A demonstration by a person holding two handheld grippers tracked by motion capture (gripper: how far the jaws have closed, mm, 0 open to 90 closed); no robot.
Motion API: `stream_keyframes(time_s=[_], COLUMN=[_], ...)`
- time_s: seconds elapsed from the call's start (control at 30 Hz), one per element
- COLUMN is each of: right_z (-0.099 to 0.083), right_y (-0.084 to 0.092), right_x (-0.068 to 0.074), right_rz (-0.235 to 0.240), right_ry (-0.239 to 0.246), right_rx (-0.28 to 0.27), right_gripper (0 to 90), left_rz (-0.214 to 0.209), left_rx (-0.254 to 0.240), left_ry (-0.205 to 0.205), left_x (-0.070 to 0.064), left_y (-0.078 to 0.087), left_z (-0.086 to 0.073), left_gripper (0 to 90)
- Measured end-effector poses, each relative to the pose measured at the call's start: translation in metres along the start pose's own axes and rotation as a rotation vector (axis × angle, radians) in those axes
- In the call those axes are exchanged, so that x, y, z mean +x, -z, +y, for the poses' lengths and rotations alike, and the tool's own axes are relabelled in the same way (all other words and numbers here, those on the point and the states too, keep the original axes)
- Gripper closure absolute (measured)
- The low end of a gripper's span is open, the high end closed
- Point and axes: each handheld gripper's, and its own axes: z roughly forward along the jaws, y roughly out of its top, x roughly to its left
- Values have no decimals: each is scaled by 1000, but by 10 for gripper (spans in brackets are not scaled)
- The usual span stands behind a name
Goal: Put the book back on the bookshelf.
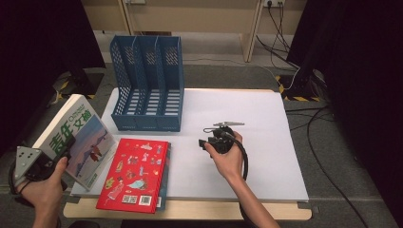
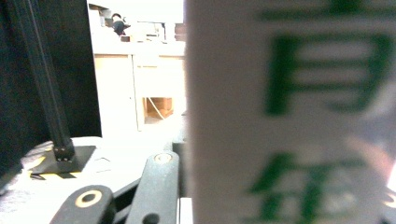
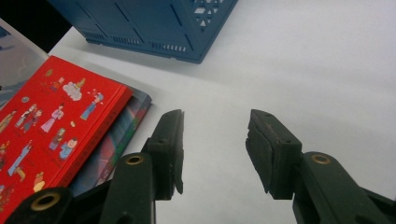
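Note:
A white book with green characters and a blue picture cover (image 1: 78,137) stands tilted off the table's left edge. My left gripper (image 1: 59,159) is shut on its lower near part, and the left gripper view has the book's cover (image 2: 289,112) blurred and very close against the jaws. My right gripper (image 1: 205,142) hovers open over the white table top (image 1: 247,109), pointing left, with nothing between its fingers (image 3: 215,126). A red picture book (image 1: 135,173) lies flat at the front left, stacked on a darker book (image 3: 126,130).
A blue three-slot file holder (image 1: 148,85) stands at the table's back left, its base (image 3: 154,23) just beyond my right gripper. Black cables (image 1: 323,142) run over the floor at the right. A black stand base (image 2: 60,158) sits on the floor to the left.

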Motion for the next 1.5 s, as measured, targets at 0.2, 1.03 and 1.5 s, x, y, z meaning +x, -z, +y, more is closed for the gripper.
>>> stream_keyframes(time_s=[0.2,1.03,1.5], right_z=[-8,-31,-35], right_y=[0,-3,2], right_x=[-8,-23,-29], right_rz=[-4,-33,-47], right_ry=[-23,-52,-61], right_rx=[4,-17,-26], right_gripper=[558,558,559], left_rz=[-13,-21,-27], left_rx=[11,21,1], left_ry=[20,-27,-30], left_x=[1,-6,-13], left_y=[-1,-24,-37], left_z=[2,25,43], left_gripper=[734,738,738])
